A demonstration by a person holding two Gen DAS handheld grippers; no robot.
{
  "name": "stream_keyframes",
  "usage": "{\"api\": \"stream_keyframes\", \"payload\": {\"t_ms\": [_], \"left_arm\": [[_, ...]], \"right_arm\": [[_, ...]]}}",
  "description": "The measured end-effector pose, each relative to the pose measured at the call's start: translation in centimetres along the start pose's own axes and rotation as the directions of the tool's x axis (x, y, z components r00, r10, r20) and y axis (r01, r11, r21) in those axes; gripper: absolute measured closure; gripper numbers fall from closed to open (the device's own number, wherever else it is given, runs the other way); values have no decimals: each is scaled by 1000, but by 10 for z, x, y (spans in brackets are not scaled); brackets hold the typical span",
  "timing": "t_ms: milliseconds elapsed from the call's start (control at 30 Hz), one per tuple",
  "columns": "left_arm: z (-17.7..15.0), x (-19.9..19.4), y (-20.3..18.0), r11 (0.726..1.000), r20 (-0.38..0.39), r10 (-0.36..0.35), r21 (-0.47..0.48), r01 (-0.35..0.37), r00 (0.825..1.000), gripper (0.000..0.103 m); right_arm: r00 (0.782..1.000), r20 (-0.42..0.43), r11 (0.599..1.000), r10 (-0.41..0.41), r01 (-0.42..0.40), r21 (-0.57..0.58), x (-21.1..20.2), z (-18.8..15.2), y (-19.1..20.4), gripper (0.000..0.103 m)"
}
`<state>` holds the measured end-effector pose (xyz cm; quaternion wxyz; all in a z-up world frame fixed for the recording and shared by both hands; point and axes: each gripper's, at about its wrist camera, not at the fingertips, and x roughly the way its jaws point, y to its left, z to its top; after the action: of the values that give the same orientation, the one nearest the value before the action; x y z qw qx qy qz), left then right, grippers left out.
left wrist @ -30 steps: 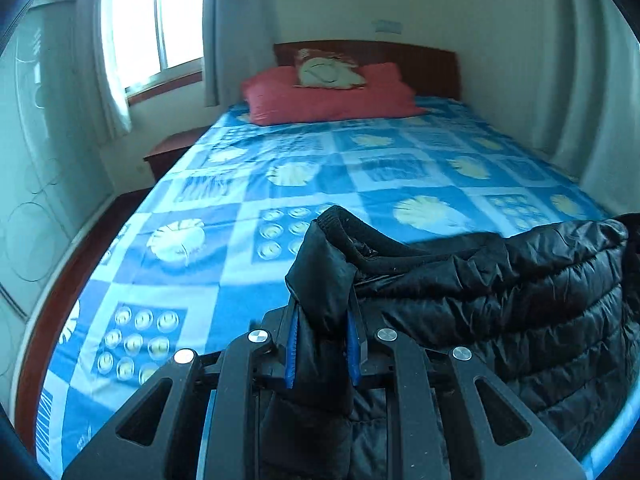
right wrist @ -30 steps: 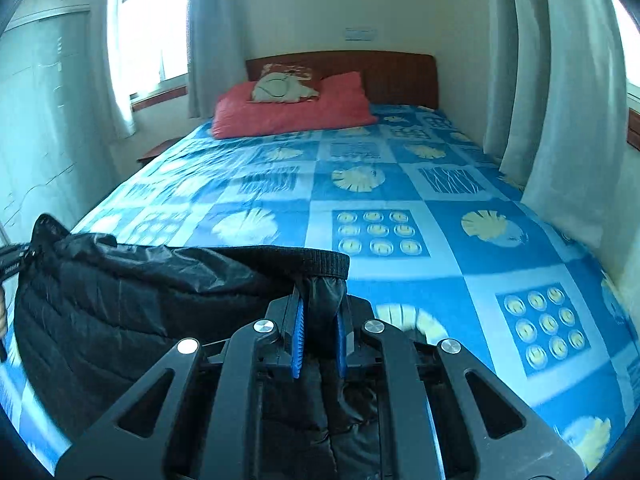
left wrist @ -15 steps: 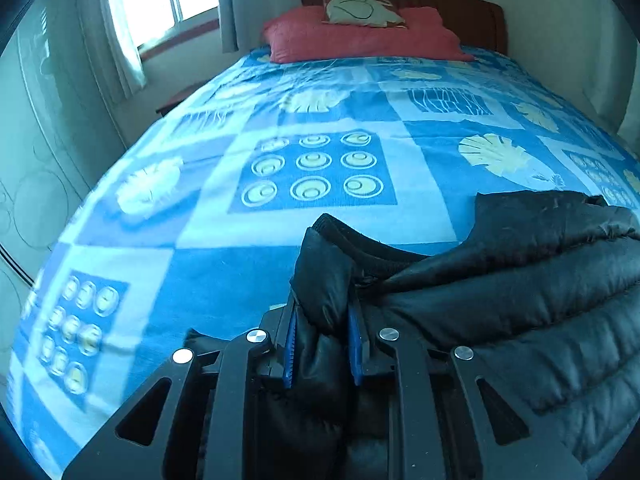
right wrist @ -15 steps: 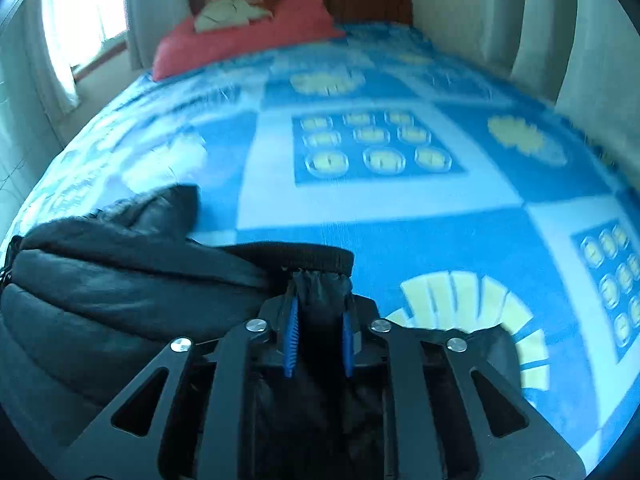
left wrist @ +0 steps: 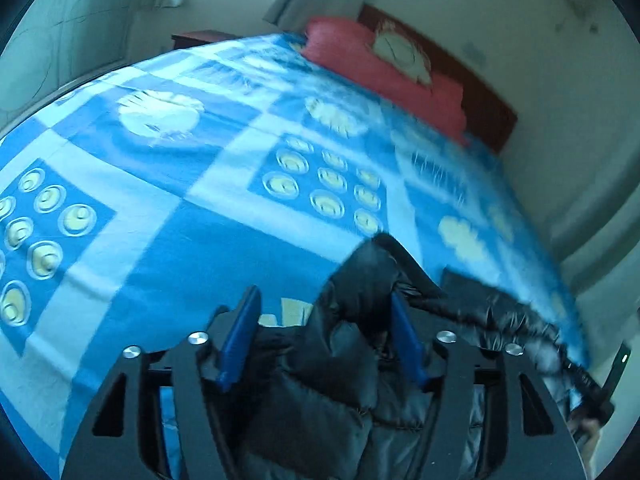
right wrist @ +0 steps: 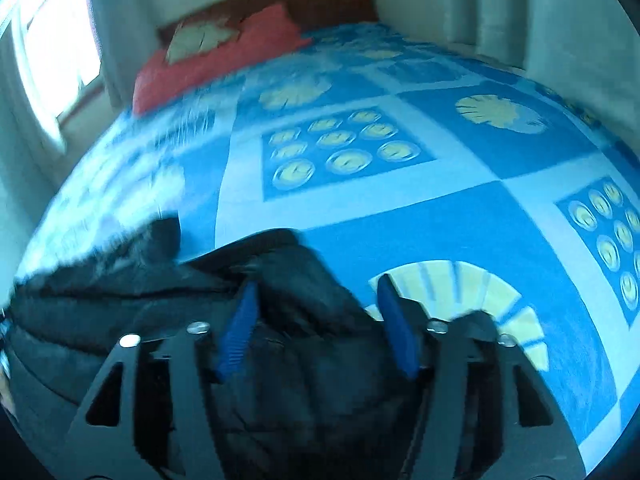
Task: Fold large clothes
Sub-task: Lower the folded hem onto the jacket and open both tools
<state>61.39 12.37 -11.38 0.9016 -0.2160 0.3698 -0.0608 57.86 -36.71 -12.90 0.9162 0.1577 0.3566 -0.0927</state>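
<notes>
A black puffer jacket [left wrist: 352, 344] lies on the blue patterned bed cover [left wrist: 168, 208]. In the left wrist view my left gripper [left wrist: 324, 304] is open, its blue pads spread wide, with a fold of the jacket loose between them against the right pad. In the right wrist view the jacket [right wrist: 120, 300] stretches to the left, and my right gripper [right wrist: 316, 292] is open too, with the jacket's edge lying loose between its fingers. Both views are tilted and motion-blurred.
A red pillow [left wrist: 384, 72] with a patterned cushion lies at the wooden headboard [right wrist: 304, 0]. A window with curtains [right wrist: 48, 56] is on the left wall, and curtains [right wrist: 560, 20] hang on the right. A bedside table [left wrist: 200, 38] stands by the bed.
Both grippers were shut on the jacket's corners and have opened, letting the jacket drop onto the bed. Both cameras have dropped lower and tilted.
</notes>
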Motion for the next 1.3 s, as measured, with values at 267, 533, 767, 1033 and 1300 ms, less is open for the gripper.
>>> {"api": "stream_keyframes", "payload": {"t_ms": [267, 533, 767, 1033, 1300], "left_arm": [[21, -32, 27, 987, 30, 15, -160, -10, 999, 26], [-13, -38, -82, 983, 59, 9, 183, -19, 998, 26], [-60, 31, -144, 940, -41, 90, 334, -71, 995, 26], [-74, 70, -144, 888, -66, 237, 420, -189, 969, 22], [-59, 6, -128, 915, -51, 160, 383, -129, 986, 23]], "right_arm": [[988, 87, 968, -127, 143, -207, -32, -7, 36, 43], [993, 43, 978, 106, -97, -183, -34, -11, 90, 49], [993, -114, 934, 28, -66, -350, 23, -39, 147, 49], [993, -121, 938, -14, -29, -345, 46, -48, 148, 48], [997, -65, 963, 44, -59, -263, -15, -32, 107, 40]]}}
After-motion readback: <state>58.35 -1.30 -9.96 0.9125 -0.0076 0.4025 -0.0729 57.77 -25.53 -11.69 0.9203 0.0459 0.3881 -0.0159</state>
